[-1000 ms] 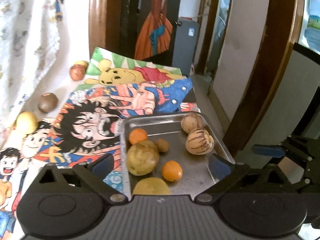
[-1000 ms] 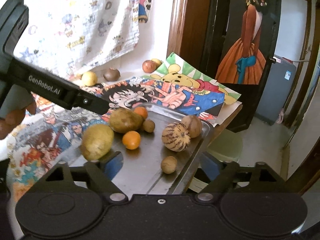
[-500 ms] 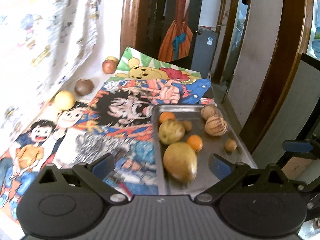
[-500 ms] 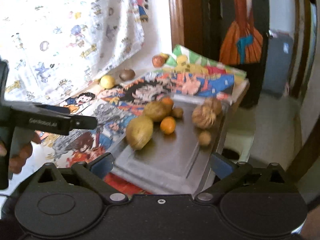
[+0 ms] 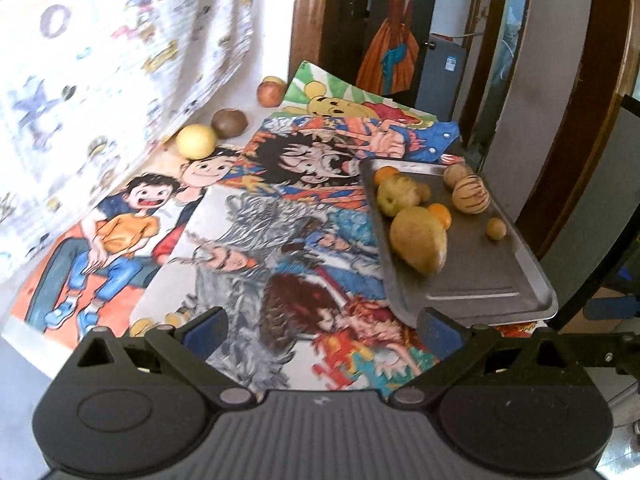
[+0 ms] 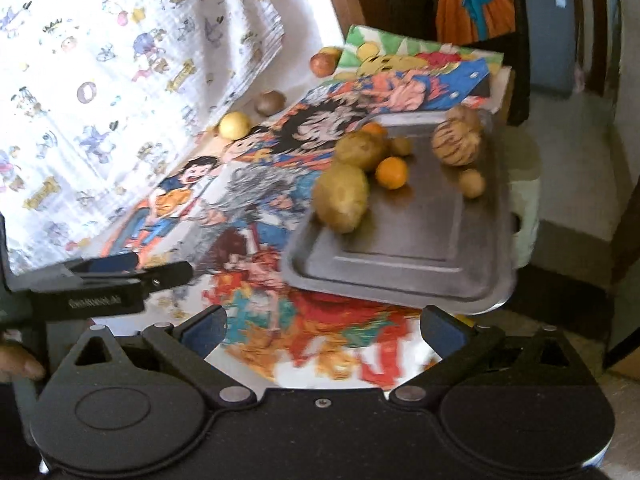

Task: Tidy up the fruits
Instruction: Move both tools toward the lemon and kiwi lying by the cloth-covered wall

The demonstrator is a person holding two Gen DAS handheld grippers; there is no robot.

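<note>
A cartoon-printed tablecloth (image 5: 280, 216) covers the table, with a bear picture (image 5: 332, 106) at its far end. A white cloth with small cartoon prints (image 5: 100, 60) hangs along the wall to the left. Beyond stand a brown wooden door frame (image 5: 308, 16), a painting of a figure in an orange dress (image 5: 394, 44) and a grey appliance (image 5: 444, 76).

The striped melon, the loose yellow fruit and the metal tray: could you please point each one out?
striped melon (image 5: 471, 194): left wrist view, middle of its striped skin.
yellow fruit (image 5: 195, 141): left wrist view, centre of its rounded face.
metal tray (image 6: 400, 280): right wrist view, near rim.
</note>
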